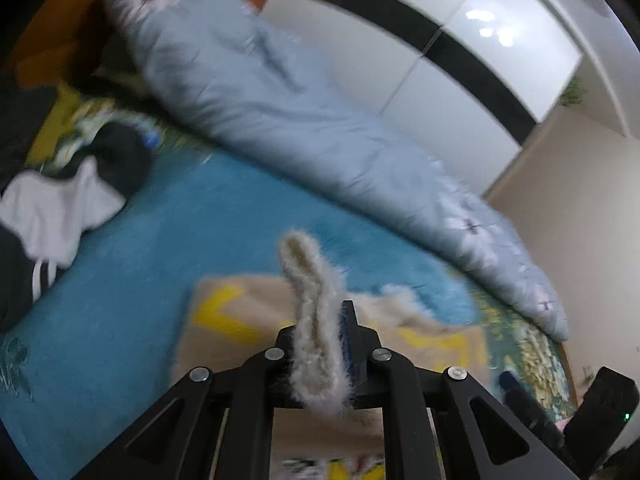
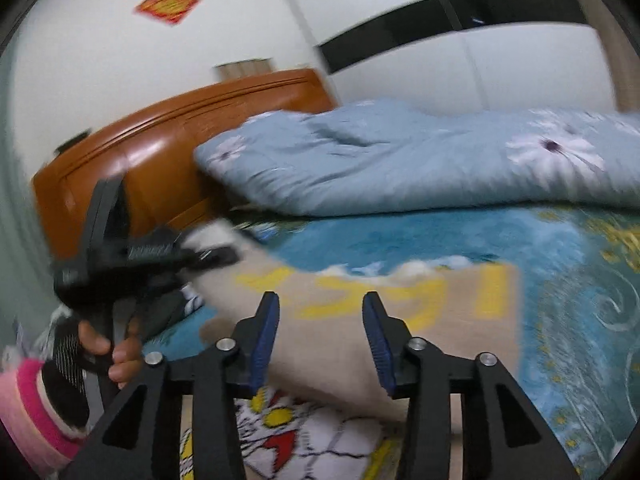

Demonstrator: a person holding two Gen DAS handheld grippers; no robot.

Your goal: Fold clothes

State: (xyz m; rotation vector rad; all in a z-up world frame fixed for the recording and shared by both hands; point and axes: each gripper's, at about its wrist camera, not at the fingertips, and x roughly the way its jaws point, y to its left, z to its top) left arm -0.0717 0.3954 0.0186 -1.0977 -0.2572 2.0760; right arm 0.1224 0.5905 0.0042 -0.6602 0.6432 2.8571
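A beige fuzzy sweater with yellow letters (image 1: 248,320) lies on the blue bedspread (image 1: 160,232). My left gripper (image 1: 320,344) is shut on a fold of the sweater's fuzzy edge (image 1: 310,292) and holds it lifted above the bed. In the right wrist view the same sweater (image 2: 360,312) lies spread ahead, with a white cartoon print (image 2: 304,436) near its front. My right gripper (image 2: 320,340) is open and empty just above the sweater's front part. The left gripper (image 2: 216,256) shows at the left of that view, holding the sweater's corner.
A rolled light-blue quilt (image 1: 304,128) lies along the far side of the bed, with an orange wooden headboard (image 2: 160,152) beyond it. Black and white clothes (image 1: 60,208) are piled at the left. White wardrobe doors (image 1: 460,48) stand behind the bed.
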